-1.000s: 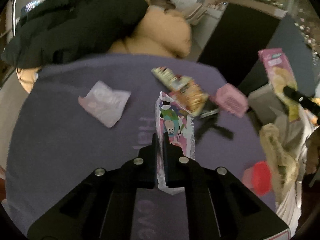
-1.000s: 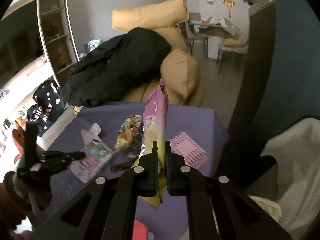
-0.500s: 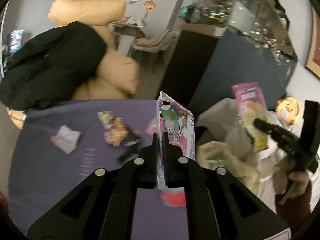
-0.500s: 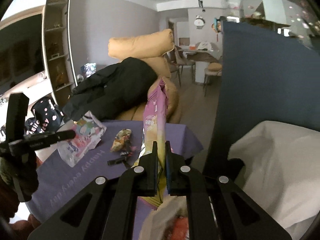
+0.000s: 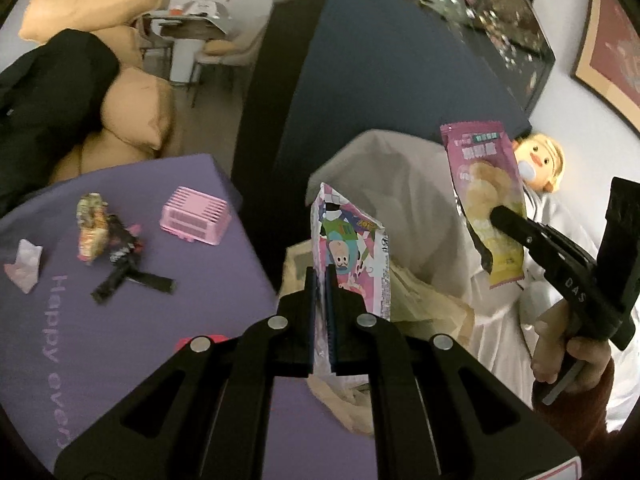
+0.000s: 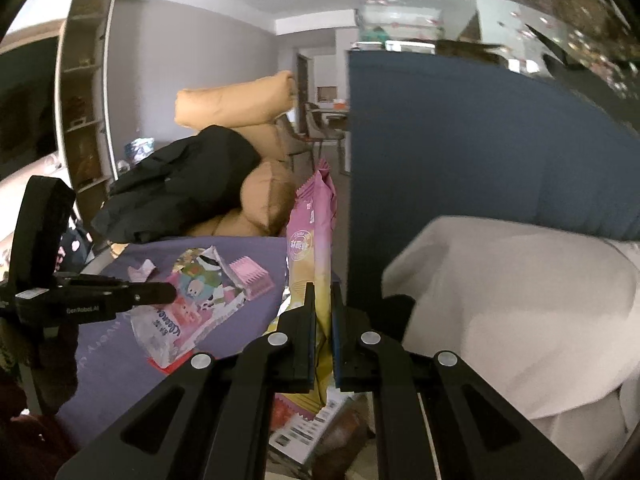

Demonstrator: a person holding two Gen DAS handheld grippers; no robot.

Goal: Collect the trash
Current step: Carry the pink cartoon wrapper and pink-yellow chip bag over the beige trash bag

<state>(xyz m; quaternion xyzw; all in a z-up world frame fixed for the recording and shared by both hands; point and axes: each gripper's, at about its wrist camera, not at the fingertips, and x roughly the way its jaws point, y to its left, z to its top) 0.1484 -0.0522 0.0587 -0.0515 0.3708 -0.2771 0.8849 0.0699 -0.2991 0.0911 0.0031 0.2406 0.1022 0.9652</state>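
Carrying step, by the look of it: left gripper (image 5: 322, 280) clamped tight on a cartoon wrapper (image 5: 352, 252), right gripper (image 6: 322, 300) pinched shut on a pink-and-yellow snack packet (image 6: 312, 248), both held over the white trash bag (image 5: 400, 184) just ahead. Next, probably: lower each over the bag's mouth and let go. Behind and left of both: purple tabletop (image 5: 200, 292) with a crumpled wrapper (image 5: 92, 228), a black strip (image 5: 128, 276) and a pink comb (image 5: 196, 216); tan cushions (image 6: 236, 100) and a dark blue panel (image 6: 460, 140) beyond.

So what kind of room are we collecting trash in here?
Most likely a home living room: tan sofa cushions with a black jacket thrown over them, a purple-topped low table strewn with wrappers, and dining chairs beyond.
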